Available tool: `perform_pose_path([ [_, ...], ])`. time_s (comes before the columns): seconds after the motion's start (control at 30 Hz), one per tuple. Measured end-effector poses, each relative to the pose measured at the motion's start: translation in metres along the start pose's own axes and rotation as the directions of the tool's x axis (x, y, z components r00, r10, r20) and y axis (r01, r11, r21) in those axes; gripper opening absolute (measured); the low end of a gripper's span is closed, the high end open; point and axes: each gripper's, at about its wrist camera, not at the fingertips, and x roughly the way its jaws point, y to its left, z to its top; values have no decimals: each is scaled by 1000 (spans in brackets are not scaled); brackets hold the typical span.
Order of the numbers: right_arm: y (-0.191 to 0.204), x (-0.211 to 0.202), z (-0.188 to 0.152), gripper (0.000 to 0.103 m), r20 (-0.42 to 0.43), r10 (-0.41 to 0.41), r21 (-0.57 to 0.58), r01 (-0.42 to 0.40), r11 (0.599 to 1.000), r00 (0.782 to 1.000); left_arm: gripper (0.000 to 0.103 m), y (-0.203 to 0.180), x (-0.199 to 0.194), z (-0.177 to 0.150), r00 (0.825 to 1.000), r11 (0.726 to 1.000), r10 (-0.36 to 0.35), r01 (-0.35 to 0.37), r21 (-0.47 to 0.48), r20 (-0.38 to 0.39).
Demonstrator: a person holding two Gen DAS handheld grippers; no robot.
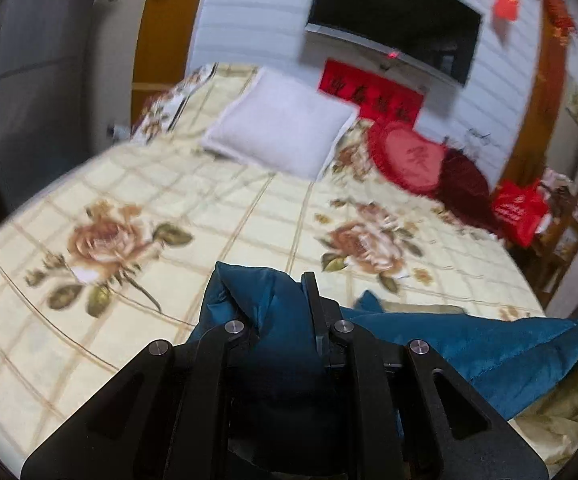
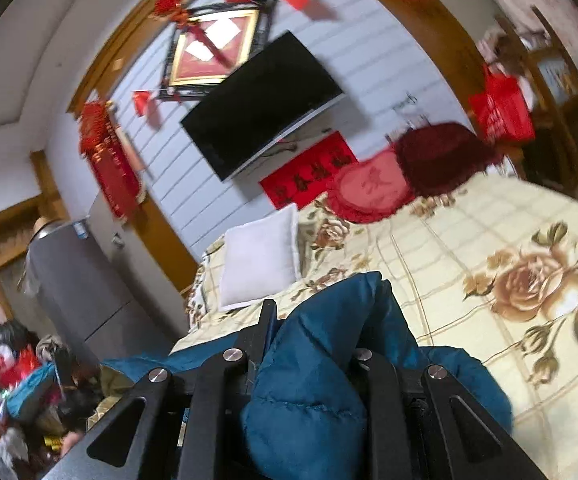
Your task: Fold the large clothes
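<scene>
We see a bed [image 1: 217, 208] filling most of both views, covered with a cream bedspread [image 2: 469, 248] printed with a tan grid and large brown roses. Behind it stands a white slatted wall [image 1: 245, 20] framed in brown wood, with a dark flat television [image 2: 261, 104] mounted on it. Near the head lie a white pillow [image 1: 281, 132] and a red heart-shaped cushion [image 1: 409, 156], with a darker red one just beside it. A red banner [image 1: 369, 96] under the television bears dark characters too blurred for us to read.

The teal quilted garment [image 1: 489, 352] lies at the bed's near edge. Our left gripper [image 1: 273, 304] is clenched on a bunched fold of it, and our right gripper [image 2: 321, 320] clamps another fold the same way.
</scene>
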Motion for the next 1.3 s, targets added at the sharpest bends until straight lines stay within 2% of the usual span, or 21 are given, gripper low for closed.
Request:
perform_pose_path([
  [0.17,-40,53,-19,19,-49,-50,103,55,993,998,14,-3,66,-19,993,999,53,-53,-3,-102],
  [0.27,-72,74,-34,19,-88,-41,200,58,978,995,15,-6,85,-28,990,998,64,-65,-5,-125],
  [0.33,-91,83,-44,26,-110,-22,273,52,961,994,17,-10,96,-29,986,997,75,-74,13,-152],
  [0.43,-101,90,-44,33,-148,-15,332,64,941,989,21,-9,115,-27,969,998,58,-58,11,-239],
  [0.47,-103,91,-44,38,-147,-1,345,52,937,989,24,-7,121,-25,961,999,37,-40,-5,-273],
  [0.5,-107,91,-43,49,-136,27,366,24,930,990,27,-3,126,-24,953,999,6,-16,-31,-302],
  [0.53,-110,90,-42,58,-121,47,387,4,922,992,28,3,128,-22,945,997,-31,9,-71,-324],
  [0.6,-116,87,-42,69,-90,71,439,-24,898,993,32,10,126,-17,935,993,-82,47,-110,-345],
  [0.63,-118,84,-42,70,-79,68,456,-25,890,995,32,11,121,-13,935,992,-89,53,-112,-344],
  [0.77,-118,73,-40,71,-59,58,487,-22,873,997,34,13,88,12,953,990,-123,97,-105,-278],
  [0.87,-105,60,-33,74,-39,61,452,-37,891,997,38,10,73,24,957,992,-120,102,-79,-265],
  [0.93,-93,52,-28,74,-24,64,398,-50,916,998,48,9,70,28,954,990,-138,122,-77,-264],
  [1.0,-78,49,-24,77,-27,55,315,-44,948,998,90,8,78,27,934,981,-191,169,-97,-302],
  [1.03,-74,48,-23,77,-32,53,290,-41,956,998,94,8,83,26,924,980,-196,170,-105,-328],
  [1.1,-69,53,-26,77,-67,46,245,-28,969,997,97,8,86,24,929,984,-173,144,-109,-329],
  [1.17,-73,62,-33,77,-120,20,246,10,969,993,103,6,80,26,944,985,-158,132,-109,-290],
  [1.2,-77,69,-38,77,-171,-19,253,63,965,985,103,5,74,30,955,986,-148,125,-106,-258],
  [1.3,-82,78,-47,77,-213,-71,238,122,964,975,103,5,59,43,972,989,-124,104,-109,-200],
])
